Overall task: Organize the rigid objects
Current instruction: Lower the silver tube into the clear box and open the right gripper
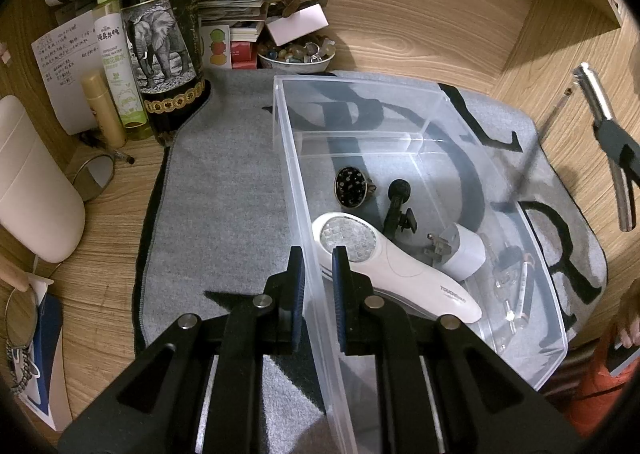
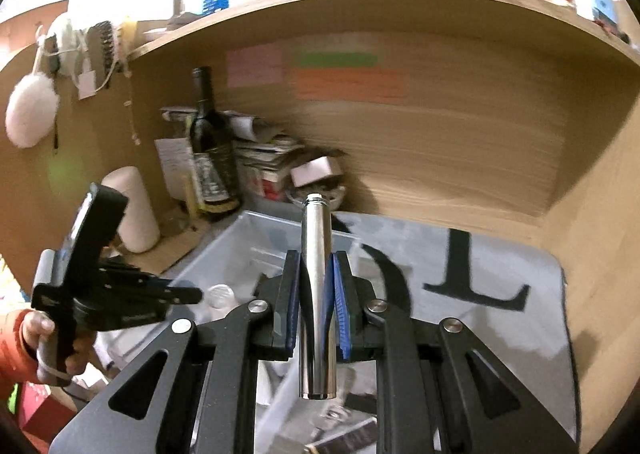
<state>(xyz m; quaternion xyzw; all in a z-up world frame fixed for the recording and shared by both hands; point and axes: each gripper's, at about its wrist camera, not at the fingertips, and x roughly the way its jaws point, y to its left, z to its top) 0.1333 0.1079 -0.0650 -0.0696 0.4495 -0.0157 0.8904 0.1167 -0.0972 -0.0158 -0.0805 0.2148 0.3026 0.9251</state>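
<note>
Shiny steel tube clamped upright in right gripper.
Left gripper: jaws narrow, straddling the clear plastic bin's wall.

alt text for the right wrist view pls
The right gripper is shut on a shiny metal tube, held above a clear plastic bin on a grey mat. The left gripper hovers at left.

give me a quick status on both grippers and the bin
Left gripper straddling clear plastic bin wall. Right gripper shut on shiny metal cylinder, above bin. Nothing blocking.
</note>
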